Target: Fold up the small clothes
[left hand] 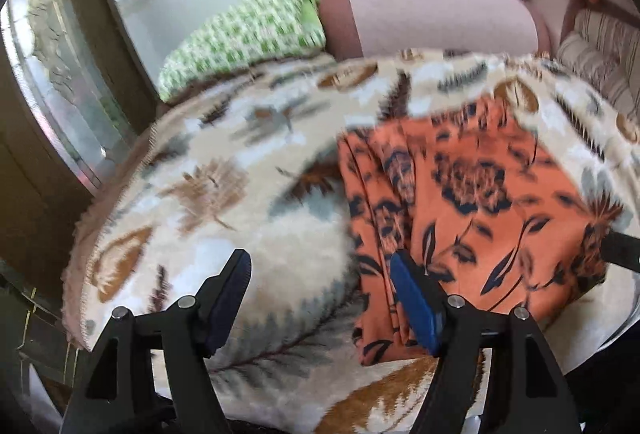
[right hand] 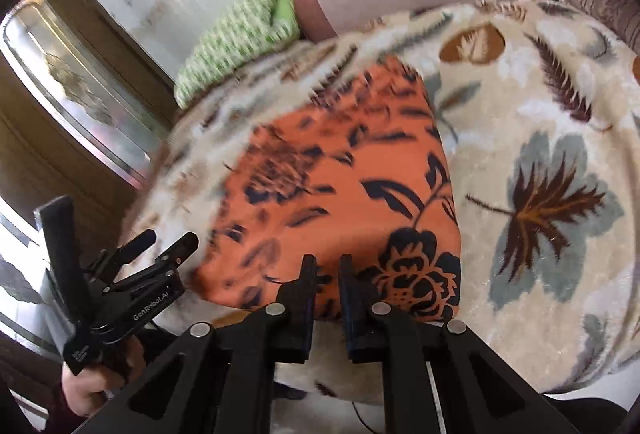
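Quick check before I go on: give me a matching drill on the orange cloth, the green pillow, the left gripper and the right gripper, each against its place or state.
Column one:
1. orange cloth
2. green pillow
3. left gripper
4. right gripper

Column two:
A. jaws nearly shut, at the cloth's near edge
B. lies on the leaf-print blanket
C. jaws wide apart, nothing between them
D. at the blanket's far edge, by the wall

Pairs: 1-B, 2-D, 3-C, 4-A
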### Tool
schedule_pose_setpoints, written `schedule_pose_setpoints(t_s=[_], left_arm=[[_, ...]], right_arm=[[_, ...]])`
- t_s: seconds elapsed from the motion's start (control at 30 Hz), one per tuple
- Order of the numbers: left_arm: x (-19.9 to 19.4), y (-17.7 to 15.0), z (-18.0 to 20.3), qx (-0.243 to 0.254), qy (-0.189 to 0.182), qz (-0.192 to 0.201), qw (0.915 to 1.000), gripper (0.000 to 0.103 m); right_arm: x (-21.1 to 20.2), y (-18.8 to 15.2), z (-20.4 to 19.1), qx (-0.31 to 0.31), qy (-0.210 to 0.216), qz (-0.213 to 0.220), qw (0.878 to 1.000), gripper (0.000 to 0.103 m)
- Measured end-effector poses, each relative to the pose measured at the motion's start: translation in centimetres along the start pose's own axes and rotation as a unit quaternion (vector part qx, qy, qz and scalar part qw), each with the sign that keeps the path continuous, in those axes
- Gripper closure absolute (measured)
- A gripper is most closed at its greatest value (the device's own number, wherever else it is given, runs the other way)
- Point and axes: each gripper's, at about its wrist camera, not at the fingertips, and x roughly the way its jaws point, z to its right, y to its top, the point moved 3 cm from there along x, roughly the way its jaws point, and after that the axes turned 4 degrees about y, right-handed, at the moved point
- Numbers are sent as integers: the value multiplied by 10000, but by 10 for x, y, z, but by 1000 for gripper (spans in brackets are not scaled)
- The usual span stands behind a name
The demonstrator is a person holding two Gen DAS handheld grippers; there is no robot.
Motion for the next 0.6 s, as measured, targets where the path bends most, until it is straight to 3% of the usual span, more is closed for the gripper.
schedule_pose_setpoints(t_s=[0.1,0.23,0.37,0.53,0.6], left_arm=[[-27,14,-12,-141,115,339,9993,23],[-59,31,-24,-258,218,752,9966,23],[-79,40,-32,-382,217,926,9947,22],[-97,46,-39,-467,166,1046,9933,21],[-103,45,-39,-501,165,1081,9927,14]], right_arm=[[-25,5,-15,-279,-165,370,9988,90],[-50,19,-34,-482,-286,747,9956,89],[-72,27,-45,-643,-480,1078,9909,89],[-77,31,-50,-749,-549,1155,9890,88],[-78,30,-52,-766,-575,1144,9888,88]])
